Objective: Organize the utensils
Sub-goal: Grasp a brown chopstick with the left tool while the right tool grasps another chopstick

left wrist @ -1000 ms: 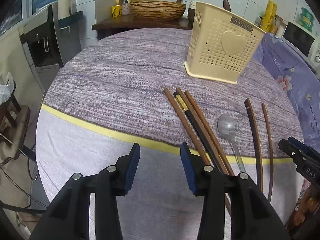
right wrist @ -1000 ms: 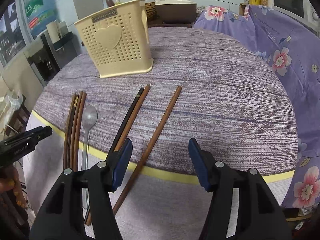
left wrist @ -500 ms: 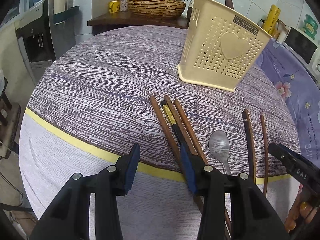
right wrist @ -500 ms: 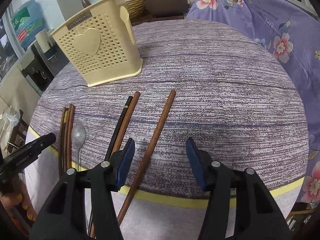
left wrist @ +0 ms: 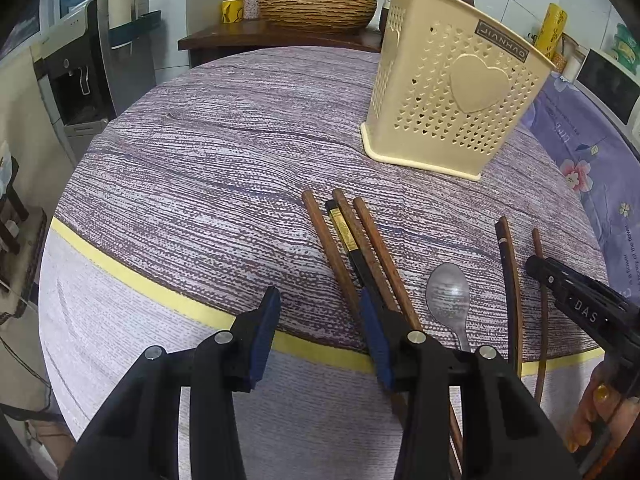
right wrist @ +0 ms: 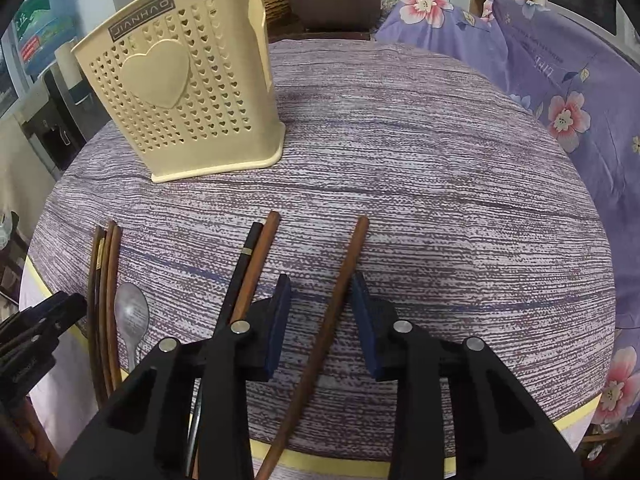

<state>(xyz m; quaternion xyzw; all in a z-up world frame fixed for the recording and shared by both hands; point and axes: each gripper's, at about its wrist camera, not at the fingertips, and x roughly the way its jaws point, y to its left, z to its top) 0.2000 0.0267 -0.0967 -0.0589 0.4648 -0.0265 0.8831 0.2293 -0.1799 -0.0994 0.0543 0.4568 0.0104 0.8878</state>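
Purple-grey woven cloth [right wrist: 440,184] with a yellow border band covers the round table, where a cream perforated plastic basket [right wrist: 188,92] with a raised heart stands upright at the far side. Since a second ago the right gripper [right wrist: 322,320] has slid forward over the lone brown chopstick [right wrist: 340,300], which now lies between its closing jaws, the pads not yet pressing; a first pick-up looks imminent. The left gripper [left wrist: 320,338] has drifted right to the bundle of chopsticks [left wrist: 352,248], its half-open jaws unchanged and empty. A dull metal spoon [left wrist: 448,300] and a slim dark pair [left wrist: 510,272] lie beside them, untouched.
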